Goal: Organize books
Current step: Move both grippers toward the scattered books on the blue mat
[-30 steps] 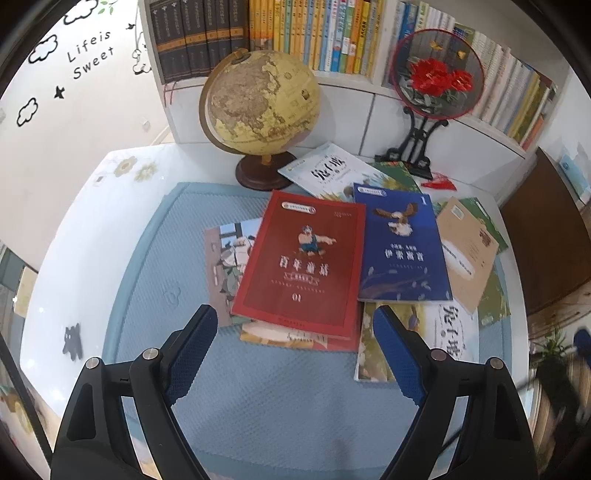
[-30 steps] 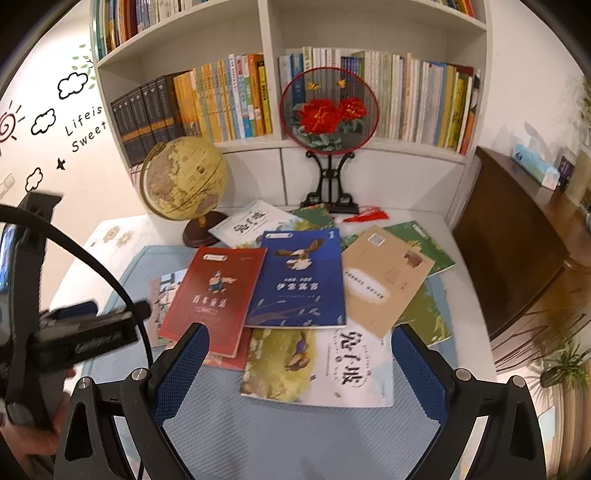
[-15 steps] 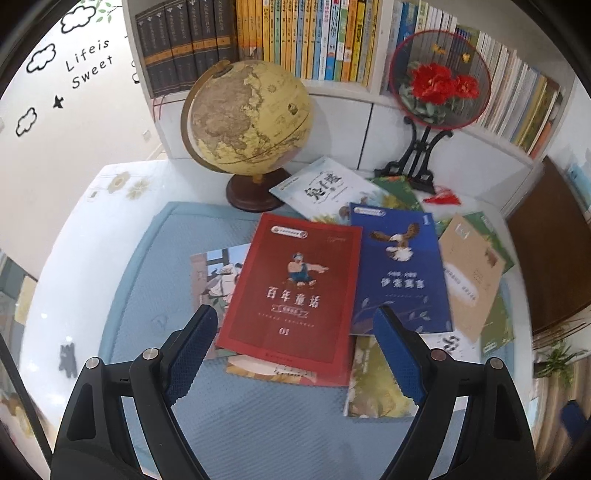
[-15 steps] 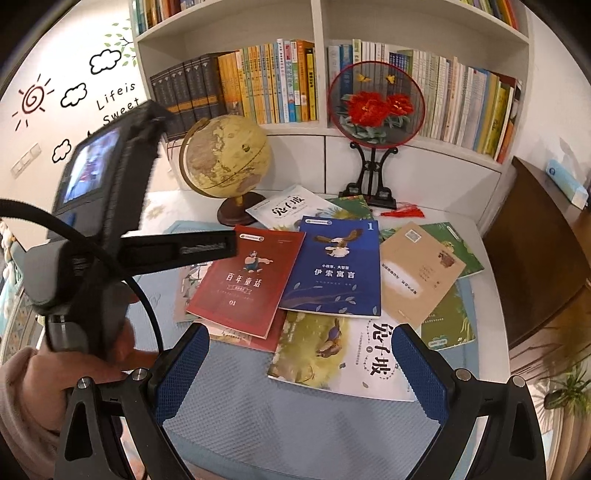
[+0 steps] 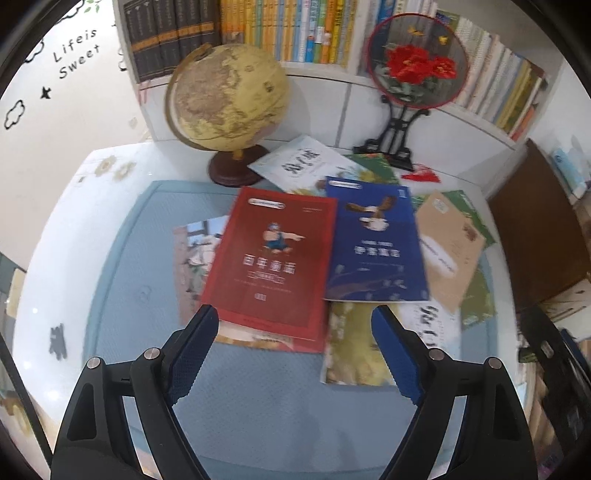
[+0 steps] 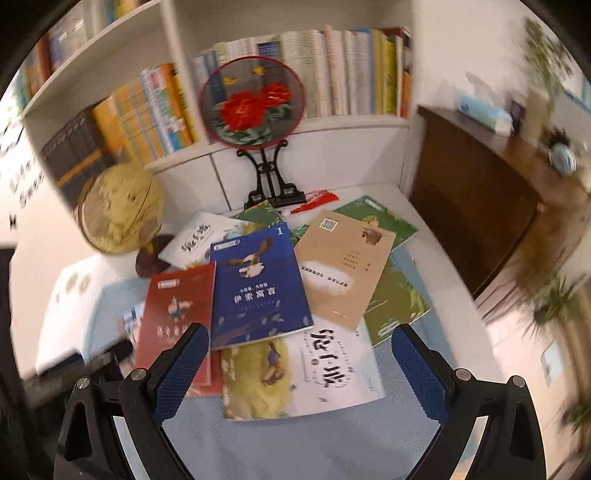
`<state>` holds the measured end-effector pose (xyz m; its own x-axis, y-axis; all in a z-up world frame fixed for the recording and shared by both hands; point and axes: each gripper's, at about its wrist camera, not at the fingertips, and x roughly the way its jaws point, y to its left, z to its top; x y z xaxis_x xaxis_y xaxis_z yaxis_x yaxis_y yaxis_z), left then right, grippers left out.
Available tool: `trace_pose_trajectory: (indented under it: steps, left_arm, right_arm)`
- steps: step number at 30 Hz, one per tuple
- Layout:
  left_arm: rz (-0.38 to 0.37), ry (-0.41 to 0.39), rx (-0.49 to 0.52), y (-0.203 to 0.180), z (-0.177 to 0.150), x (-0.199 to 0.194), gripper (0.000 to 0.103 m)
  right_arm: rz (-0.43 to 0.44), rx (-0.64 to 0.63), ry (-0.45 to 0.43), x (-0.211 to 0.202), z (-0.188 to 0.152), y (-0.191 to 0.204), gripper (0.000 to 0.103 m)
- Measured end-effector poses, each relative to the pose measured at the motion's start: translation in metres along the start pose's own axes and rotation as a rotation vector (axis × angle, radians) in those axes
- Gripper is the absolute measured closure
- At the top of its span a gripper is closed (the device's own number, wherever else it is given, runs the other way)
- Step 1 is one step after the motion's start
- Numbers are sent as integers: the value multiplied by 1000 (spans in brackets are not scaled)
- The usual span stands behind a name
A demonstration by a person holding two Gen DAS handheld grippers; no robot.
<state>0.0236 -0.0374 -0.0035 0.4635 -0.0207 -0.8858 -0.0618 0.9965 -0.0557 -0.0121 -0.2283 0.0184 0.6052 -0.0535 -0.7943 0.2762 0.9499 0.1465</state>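
Several thin books lie scattered and overlapping on a blue mat (image 5: 129,258). A red book (image 5: 273,262) lies beside a dark blue book (image 5: 373,243) with a bird on its cover; right of them sits a tan book (image 5: 447,243). A white-and-yellow book (image 6: 299,373) lies nearest, partly under the blue book (image 6: 255,288) and the tan book (image 6: 343,266). My left gripper (image 5: 291,347) hovers open just short of the red book's near edge. Over the white-and-yellow book my right gripper (image 6: 299,369) hangs open. Neither holds anything.
A globe (image 5: 225,99) on a wooden base stands at the back left of the white table (image 5: 59,221). A round red-flower fan on a black stand (image 5: 413,62) is at the back. Behind is a bookshelf (image 5: 306,33) full of upright books. A brown cabinet (image 6: 476,195) stands right.
Both grippers have shifted and tilted, blurring the views. The right wrist view has swung right, and the left gripper's handle has dropped out of it. The books have not moved.
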Motion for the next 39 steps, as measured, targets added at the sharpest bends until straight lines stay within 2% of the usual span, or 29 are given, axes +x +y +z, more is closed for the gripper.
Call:
trace_pose_trajectory:
  steps: [4,8,11,15,22,27,30,33,39]
  left_arm:
    - [-36,-15,6,-16,-10,-9,19]
    - [-38,-15,9,-26,-13,-15,19]
    - [-36,-11,3,-26,-11,-16,19]
    - [-31,8,-3,-24,-11,-11,19]
    - [-22,14,4,-24,-13,-9,20]
    - [-39,23,15,-25,-15,-5,20]
    - [-13,6,52,-25,-18,-4,20]
    - [-17,7,45,-16,-15,0,20]
    - [36,14,86,-3,-10,12,20]
  right_arm:
    - [-2,43,-4,6,4,7,4]
    - [80,121,-21,8,3,11,4]
    - [141,211,12,12,-2,8,4]
    - [212,263,52,16,-5,7,4]
    - [203,221,49,8,-6,18,4]
    - [133,178,7,3,-2,21,6]
    - [126,128,-21,-1,2,21,8]
    - [89,92,-22,0,2,15,7]
    - [103,34,-1,4,-1,10,8]
